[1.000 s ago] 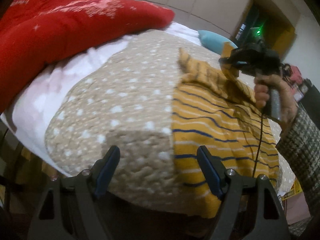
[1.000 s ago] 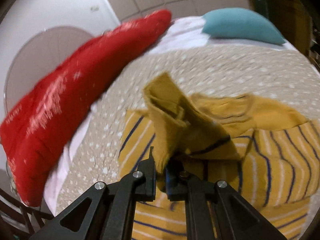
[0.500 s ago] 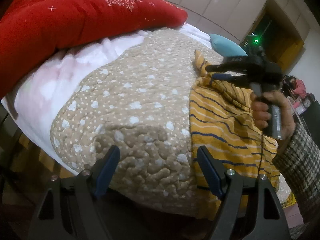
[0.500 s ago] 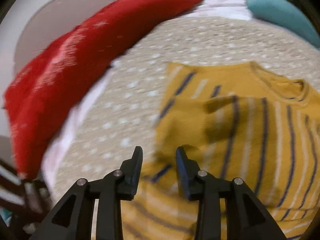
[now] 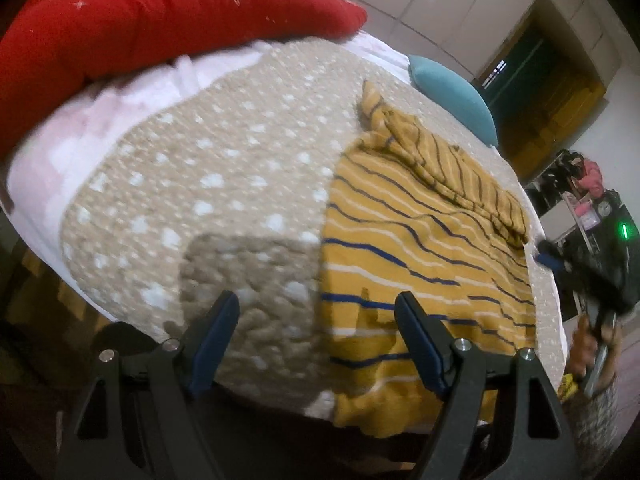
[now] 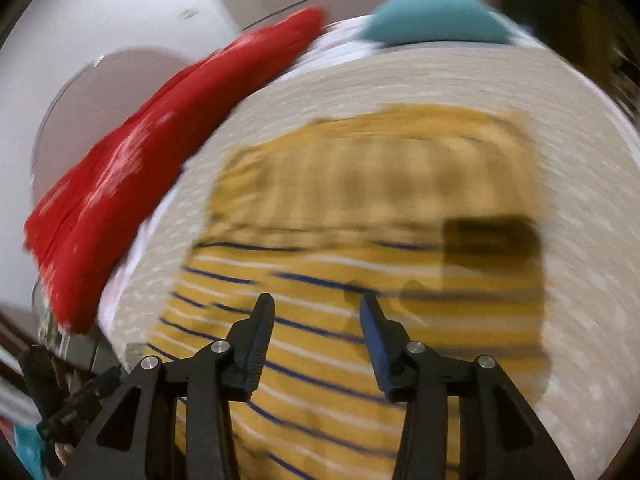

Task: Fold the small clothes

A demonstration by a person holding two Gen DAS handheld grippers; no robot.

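A small yellow sweater with blue and white stripes (image 5: 416,264) lies flat on a beige dotted quilt (image 5: 224,184), one sleeve folded across its upper part (image 5: 452,164). In the right wrist view the sweater (image 6: 360,240) is blurred by motion. My left gripper (image 5: 316,320) hovers open over the sweater's left edge near the bed's front, nothing between its fingers. My right gripper (image 6: 316,312) is above the sweater's lower half, its jaws opening and empty. In the left wrist view that gripper (image 5: 576,264) sits off the sweater's right side, held by a hand.
A red duvet (image 5: 160,16) is heaped along the left of the bed on a white sheet (image 5: 100,120). A teal pillow (image 5: 452,92) lies at the far end. Cluttered shelves and a doorway stand right of the bed.
The right gripper let go of the sleeve it held, opened, and swept back to the sweater's right side. The sleeve now lies folded across the sweater. The left gripper stayed open near the front.
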